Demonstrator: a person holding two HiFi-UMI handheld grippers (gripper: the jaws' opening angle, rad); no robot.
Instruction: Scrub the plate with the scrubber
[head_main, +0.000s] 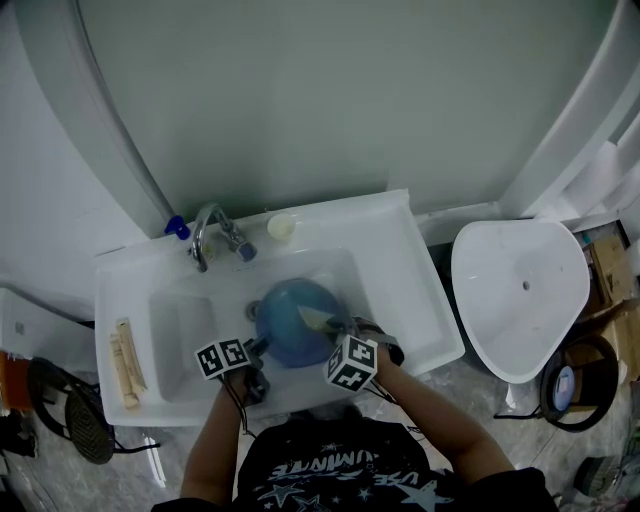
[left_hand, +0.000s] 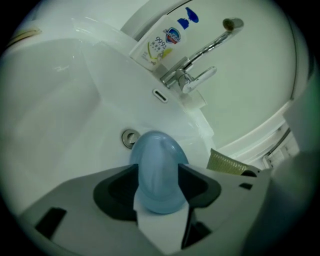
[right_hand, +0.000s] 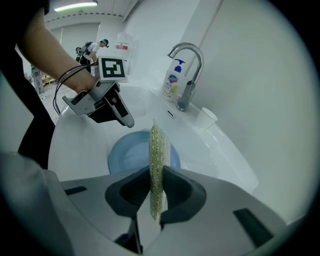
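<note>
**Plate loose in the sink, scrubber gripped above it**

My left hand-held gripper is released: its jaws are spread wide and the blue plate shows between them without being pinched. The plate lies in the sink basin, just right of the drain. My right hand-held gripper is clenched on the scrubber, held edge-on over the plate. I judge scrubbing is the step in hand. Next I should steady the plate and press the scrubber's face onto it.

The near edge of the blue plate hides under the left gripper and the right gripper. The low end of the scrubber hides between the right gripper's jaws. The small words on the soap bottle are too tiny to read.
</note>
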